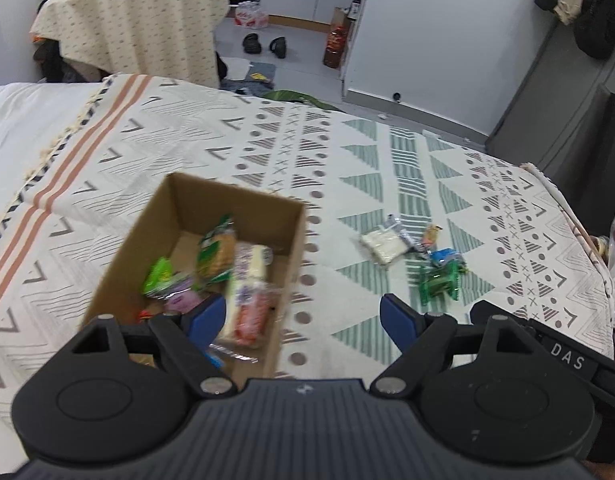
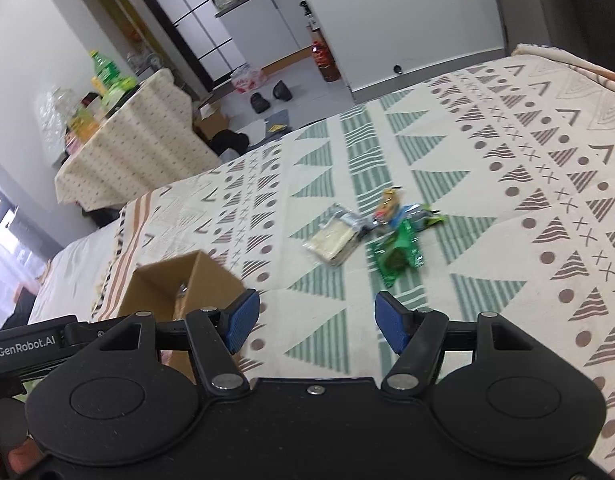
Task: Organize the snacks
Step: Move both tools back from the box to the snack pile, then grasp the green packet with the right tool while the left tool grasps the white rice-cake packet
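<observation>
A brown cardboard box (image 1: pixel 155 240) stands on the patterned bedspread (image 1: pixel 347 152) and holds several wrapped snacks, among them a green cracker pack (image 1: pixel 217 254) and a pale bar (image 1: pixel 249 276). My left gripper (image 1: pixel 303 318) hovers open over the box's near right corner, with nothing between its blue pads. To the right lies a loose pile: a pale cracker pack (image 1: pixel 381 242), a green packet (image 1: pixel 439 284) and a blue one (image 1: pixel 445 256). My right gripper (image 2: pixel 317 320) is open and empty above the bedspread, short of the same pile (image 2: pixel 387 236). The box (image 2: pixel 187 288) sits at its left.
A round table (image 1: pixel 135 20) with a dotted cloth, bottles and jars stands beyond the bed. Black slippers (image 1: pixel 263 44), a bottle pack and an oil bottle (image 1: pixel 335 44) are on the grey floor. Clothes hang at the top right. The bed edge runs along the far side.
</observation>
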`<move>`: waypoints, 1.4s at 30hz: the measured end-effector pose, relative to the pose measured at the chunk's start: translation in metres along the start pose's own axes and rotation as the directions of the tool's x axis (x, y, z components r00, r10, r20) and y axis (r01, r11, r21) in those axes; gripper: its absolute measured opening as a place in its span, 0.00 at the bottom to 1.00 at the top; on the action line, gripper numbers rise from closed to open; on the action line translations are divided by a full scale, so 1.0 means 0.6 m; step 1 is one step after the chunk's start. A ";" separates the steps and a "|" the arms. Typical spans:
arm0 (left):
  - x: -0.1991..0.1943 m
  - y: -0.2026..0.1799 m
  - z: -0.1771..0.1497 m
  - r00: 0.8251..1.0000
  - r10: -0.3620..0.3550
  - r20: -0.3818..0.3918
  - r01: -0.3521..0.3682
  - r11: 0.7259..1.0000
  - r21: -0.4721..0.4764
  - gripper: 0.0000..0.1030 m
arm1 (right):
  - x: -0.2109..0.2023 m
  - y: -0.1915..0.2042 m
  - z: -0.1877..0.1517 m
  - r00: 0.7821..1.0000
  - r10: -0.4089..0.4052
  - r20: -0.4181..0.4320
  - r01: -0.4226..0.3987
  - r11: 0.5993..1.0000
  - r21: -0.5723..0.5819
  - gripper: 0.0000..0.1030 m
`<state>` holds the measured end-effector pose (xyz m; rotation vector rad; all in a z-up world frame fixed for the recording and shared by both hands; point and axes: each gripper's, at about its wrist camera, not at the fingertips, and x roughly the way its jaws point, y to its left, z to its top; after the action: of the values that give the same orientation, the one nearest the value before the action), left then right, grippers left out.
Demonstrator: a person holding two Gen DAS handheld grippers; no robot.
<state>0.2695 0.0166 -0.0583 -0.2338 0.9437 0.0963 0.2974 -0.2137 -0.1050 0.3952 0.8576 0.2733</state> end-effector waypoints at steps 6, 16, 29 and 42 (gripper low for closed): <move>0.028 -0.039 0.017 1.000 -0.024 -0.013 0.024 1.000 0.012 0.81 | 0.018 -0.042 0.018 1.000 0.003 0.008 -0.004 0.999 0.044 0.60; 0.101 -0.099 0.048 0.999 -0.038 -0.031 0.040 0.998 0.055 0.81 | 0.076 -0.098 0.040 1.000 0.000 -0.024 0.002 0.995 0.100 0.58; 0.231 -0.146 0.070 0.994 -0.033 -0.103 0.045 0.992 0.117 0.81 | 0.168 -0.140 0.054 0.997 0.018 -0.078 -0.006 0.989 0.146 0.55; 0.317 -0.155 0.084 0.985 -0.008 -0.171 0.039 0.983 0.181 0.81 | 0.235 -0.156 0.046 0.986 0.050 -0.160 -0.021 0.984 0.175 0.32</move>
<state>0.4376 -0.0657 -0.1697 -0.0824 1.1128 -0.0339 0.4143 -0.2487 -0.2254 0.5555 1.0406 0.2683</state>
